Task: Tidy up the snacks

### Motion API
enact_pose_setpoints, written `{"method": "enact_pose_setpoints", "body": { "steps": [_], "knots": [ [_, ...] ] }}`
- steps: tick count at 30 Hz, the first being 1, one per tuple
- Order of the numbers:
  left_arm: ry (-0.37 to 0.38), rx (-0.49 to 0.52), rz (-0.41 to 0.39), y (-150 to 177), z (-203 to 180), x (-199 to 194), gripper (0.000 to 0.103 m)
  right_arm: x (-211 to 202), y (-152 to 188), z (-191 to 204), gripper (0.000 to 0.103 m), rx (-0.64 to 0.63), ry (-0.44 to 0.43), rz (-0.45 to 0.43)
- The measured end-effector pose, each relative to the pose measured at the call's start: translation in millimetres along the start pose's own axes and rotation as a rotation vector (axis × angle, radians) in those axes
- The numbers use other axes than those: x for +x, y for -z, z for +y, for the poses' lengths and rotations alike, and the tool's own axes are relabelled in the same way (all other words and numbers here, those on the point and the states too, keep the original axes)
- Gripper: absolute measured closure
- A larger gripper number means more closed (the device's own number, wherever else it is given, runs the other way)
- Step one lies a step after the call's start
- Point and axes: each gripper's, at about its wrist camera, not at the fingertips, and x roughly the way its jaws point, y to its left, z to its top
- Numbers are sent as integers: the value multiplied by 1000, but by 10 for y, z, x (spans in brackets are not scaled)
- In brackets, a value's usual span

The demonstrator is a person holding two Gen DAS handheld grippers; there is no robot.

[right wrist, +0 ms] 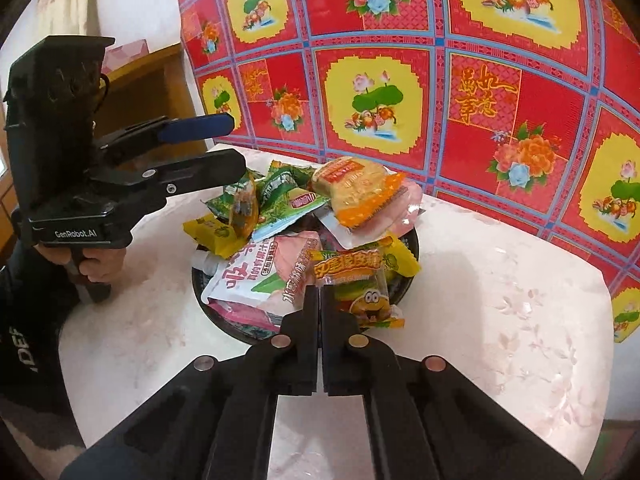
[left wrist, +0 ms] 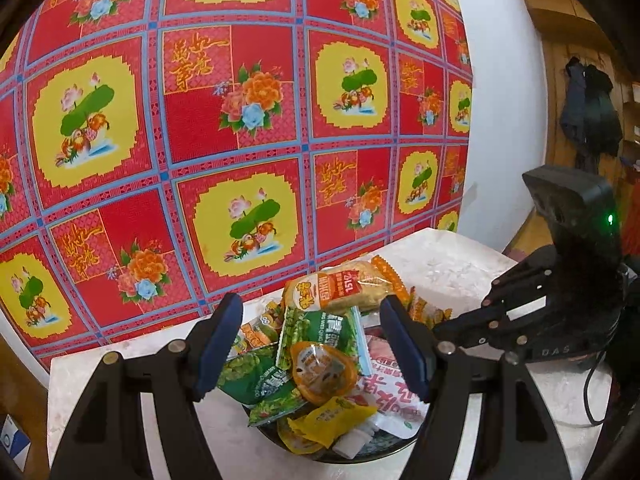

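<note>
One dark plate [right wrist: 412,240], one heap of snack packets [right wrist: 304,220], two hand-held grippers.

The right gripper [right wrist: 321,286] is closed, pinching the edge of a clear candy packet [right wrist: 366,300] at the near rim of the dark plate [right wrist: 412,248] heaped with snacks on the desk [right wrist: 500,320].

The left gripper [left wrist: 310,350] hangs with its blue-padded jaws well apart, gripping nothing, angled gently downward; a hand [right wrist: 100,264] in a dark sleeve holds its handle. The right gripper [right wrist: 320,292] tilts more steeply down, jaws pressed together.
</note>
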Motion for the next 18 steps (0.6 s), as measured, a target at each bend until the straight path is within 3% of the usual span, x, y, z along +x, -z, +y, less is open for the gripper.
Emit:
{"method": "enact_pose_setpoints", "body": {
  "steps": [3, 5, 8, 11, 13, 18],
  "knots": [
    [-3, 4, -22, -35, 15, -72, 28, -101, -11, -37, 90, 22, 4, -28],
    [10, -17, -39, -70, 62, -127, 28, -232, -43, -87, 62, 50, 13, -76],
    [11, -50, -50, -98, 136, -160, 28, -362, -140, -213, 35, 123, 15, -151],
    [5, -80, -44, -93, 201, -140, 28, -349, -374, -470, 25, 231, 2, -223],
    [3, -96, -35, -82, 238, -112, 28, -200, -567, -618, 24, 262, -25, -205],
    [1, -123, -44, -74, 302, -111, 28, 596, -938, -1022, 25, 433, -147, 16]
  ]
}}
